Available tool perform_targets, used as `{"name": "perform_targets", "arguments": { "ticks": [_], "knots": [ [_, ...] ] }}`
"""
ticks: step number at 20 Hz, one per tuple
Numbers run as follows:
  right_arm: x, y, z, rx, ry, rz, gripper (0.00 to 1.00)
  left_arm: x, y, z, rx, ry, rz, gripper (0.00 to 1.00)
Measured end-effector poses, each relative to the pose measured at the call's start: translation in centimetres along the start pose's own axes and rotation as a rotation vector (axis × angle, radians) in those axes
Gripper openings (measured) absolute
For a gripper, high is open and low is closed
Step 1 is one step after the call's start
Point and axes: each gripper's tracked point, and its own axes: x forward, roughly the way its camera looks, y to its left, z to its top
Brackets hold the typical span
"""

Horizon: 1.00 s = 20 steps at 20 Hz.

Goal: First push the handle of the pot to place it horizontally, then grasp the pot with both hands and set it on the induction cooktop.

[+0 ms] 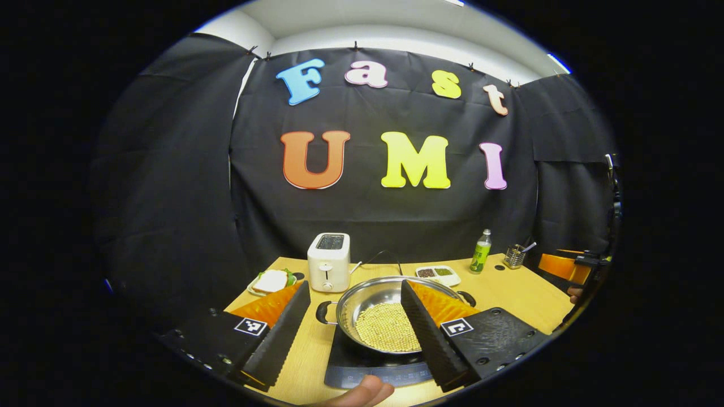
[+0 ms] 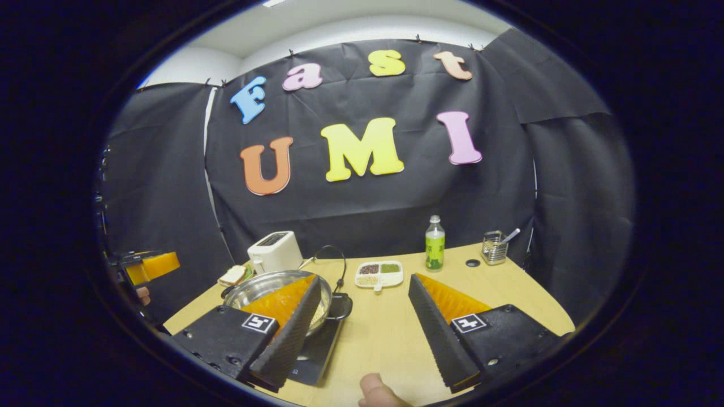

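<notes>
A steel pot (image 1: 370, 299) holding yellow beans sits on the dark induction cooktop (image 1: 367, 373), its two black side handles pointing left and right. My left gripper (image 1: 353, 339) is open above and in front of the pot, with nothing between its fingers. In the right gripper view the pot (image 2: 254, 288) and the cooktop (image 2: 317, 353) lie at the lower left. My right gripper (image 2: 362, 333) is open over bare table to the right of the pot. Each gripper appears at the edge of the other's view: the right gripper (image 1: 565, 265) and the left gripper (image 2: 150, 264).
Behind the pot stand a white toaster (image 1: 328, 261) and a plate with a sandwich (image 1: 271, 281). A divided dish of seasonings (image 2: 379, 273), a green bottle (image 2: 434, 243) and a wire utensil holder (image 2: 495, 247) line the back of the wooden table (image 2: 390, 333). A thumb (image 1: 362, 393) shows at the bottom.
</notes>
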Motion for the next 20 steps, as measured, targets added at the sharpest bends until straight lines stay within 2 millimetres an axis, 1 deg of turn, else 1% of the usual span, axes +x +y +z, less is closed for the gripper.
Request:
{"name": "perform_targets", "arguments": {
  "ticks": [2,4,5,6,7,8,10,11,12,14,15,16,18,20],
  "knots": [
    [-2.7,-1.1,1.0,-0.004,-0.033,-0.007,0.98,-2.3,-1.5,1.9,-0.010,-0.054,-0.009,0.95],
    [-5.2,-2.1,1.8,-0.022,-0.058,-0.014,0.96,-5.0,-2.8,3.4,-0.027,-0.118,-0.020,0.95],
    [-6.3,-2.0,2.3,-0.024,-0.070,0.003,0.96,-6.4,-3.7,3.9,-0.035,-0.143,-0.041,0.95],
    [-7.4,-1.9,2.5,-0.019,-0.076,0.021,0.96,-7.7,-4.1,4.3,-0.043,-0.170,-0.046,0.95],
    [-8.5,-2.0,2.5,-0.011,-0.083,0.032,0.99,-8.9,-4.2,4.9,-0.047,-0.193,-0.039,0.95],
    [-9.3,-2.2,2.8,-0.011,-0.095,0.041,0.96,-9.9,-4.2,5.1,-0.048,-0.209,-0.027,0.95],
    [-10.9,-2.6,2.9,-0.023,-0.110,0.044,0.96,-11.9,-4.1,5.4,-0.039,-0.237,-0.005,0.95],
    [-11.6,-2.8,2.7,-0.025,-0.112,0.036,0.99,-12.7,-4.1,5.6,-0.036,-0.253,0.011,1.00],
    [-12.3,-2.8,2.6,-0.029,-0.117,0.035,0.96,-13.3,-4.1,5.8,-0.043,-0.264,0.030,0.95],
    [-14.1,-2.2,3.1,-0.043,-0.140,0.062,0.96,-14.5,-4.6,5.1,-0.075,-0.257,0.039,0.95],
    [-14.9,-2.2,3.1,-0.054,-0.154,0.072,0.96,-15.1,-5.0,5.1,-0.081,-0.262,0.034,0.95],
    [-15.9,-2.3,3.3,-0.066,-0.173,0.075,0.96,-15.3,-5.0,5.2,-0.077,-0.271,0.041,0.95],
    [-17.5,-2.3,4.1,-0.090,-0.224,0.071,0.96,-15.6,-5.0,4.6,-0.065,-0.262,0.047,0.95],
    [-18.4,-2.9,4.2,-0.105,-0.248,0.050,0.96,-15.8,-5.5,4.3,-0.050,-0.253,0.040,0.95]
  ]
}}
